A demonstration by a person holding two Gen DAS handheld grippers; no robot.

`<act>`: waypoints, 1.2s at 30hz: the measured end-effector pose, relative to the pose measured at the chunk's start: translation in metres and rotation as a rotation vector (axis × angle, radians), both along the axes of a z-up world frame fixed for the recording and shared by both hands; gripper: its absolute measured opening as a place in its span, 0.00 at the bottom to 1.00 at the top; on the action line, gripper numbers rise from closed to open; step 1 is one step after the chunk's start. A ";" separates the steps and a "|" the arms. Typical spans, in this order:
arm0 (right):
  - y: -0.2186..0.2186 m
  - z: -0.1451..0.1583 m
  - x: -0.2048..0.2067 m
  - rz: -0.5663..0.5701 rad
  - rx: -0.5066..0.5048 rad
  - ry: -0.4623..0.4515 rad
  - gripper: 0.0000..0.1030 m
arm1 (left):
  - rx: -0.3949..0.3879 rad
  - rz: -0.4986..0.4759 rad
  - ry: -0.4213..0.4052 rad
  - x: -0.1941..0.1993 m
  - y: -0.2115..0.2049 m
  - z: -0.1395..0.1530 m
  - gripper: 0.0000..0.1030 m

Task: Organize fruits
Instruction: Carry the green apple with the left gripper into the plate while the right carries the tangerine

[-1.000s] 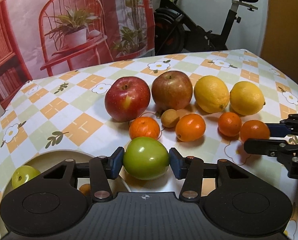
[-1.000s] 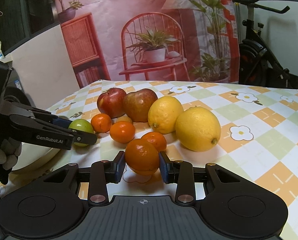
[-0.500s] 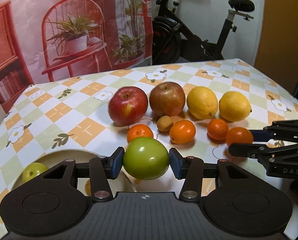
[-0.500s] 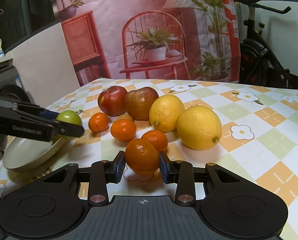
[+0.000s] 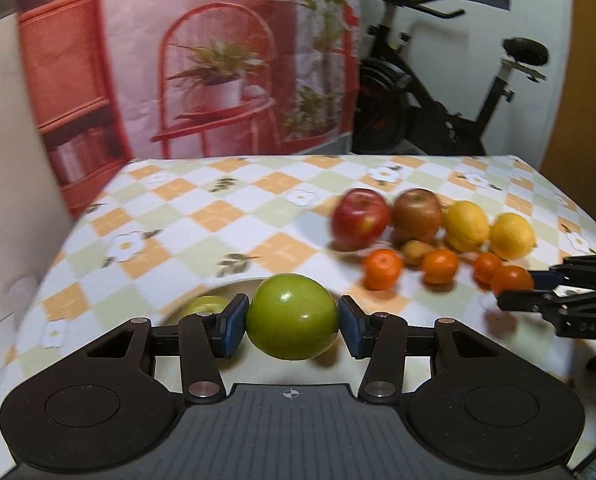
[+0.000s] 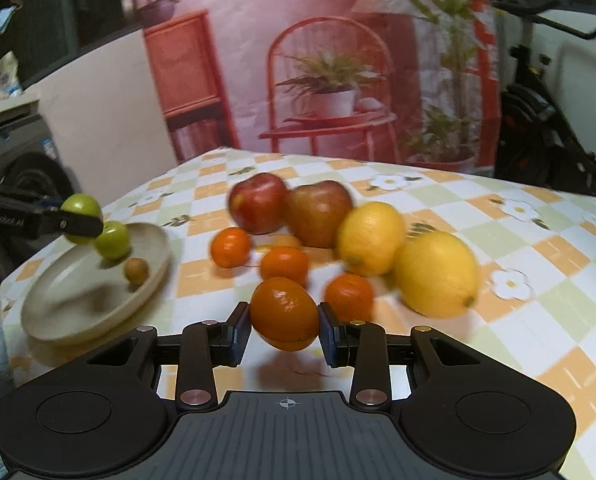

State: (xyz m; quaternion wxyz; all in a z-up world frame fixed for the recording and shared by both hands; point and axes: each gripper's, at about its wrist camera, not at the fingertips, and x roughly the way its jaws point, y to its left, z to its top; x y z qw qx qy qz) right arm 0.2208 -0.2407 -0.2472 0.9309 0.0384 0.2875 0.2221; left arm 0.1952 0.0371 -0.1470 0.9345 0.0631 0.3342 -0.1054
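Green and glossy, a round apple [image 5: 292, 317] sits clamped between the blue pads of the left gripper [image 5: 292, 326], held above the shallow beige plate [image 6: 38, 320]. Another small green fruit [image 6: 113, 240] and a little brown one [image 6: 136, 271] lie in that plate. Nearby, the right gripper [image 6: 285, 330] has its jaws closed on an orange mandarin [image 6: 284, 314], lifted clear of the checked floral tablecloth [image 6: 537, 300]. Farther back, two red apples [image 6: 260, 202], two yellow lemons [image 6: 435, 274] and more loose mandarins [image 6: 230, 247] wait in a cluster. Released from a height, the apple could, I think, knock the plated fruit or roll over the low rim; the pads grip smooth skin, so a slip is possible.
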 end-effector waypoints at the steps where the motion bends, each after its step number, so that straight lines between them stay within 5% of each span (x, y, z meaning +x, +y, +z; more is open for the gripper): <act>1: 0.006 0.002 0.001 0.016 -0.011 -0.001 0.32 | 0.000 0.012 -0.002 0.001 0.007 0.001 0.50; 22: 0.150 0.026 0.031 0.353 -0.196 0.037 0.32 | -0.024 0.045 0.111 0.016 0.069 -0.037 0.50; 36: 0.185 0.016 0.057 0.398 -0.327 0.043 0.32 | -0.068 0.031 0.106 0.034 0.073 -0.046 0.50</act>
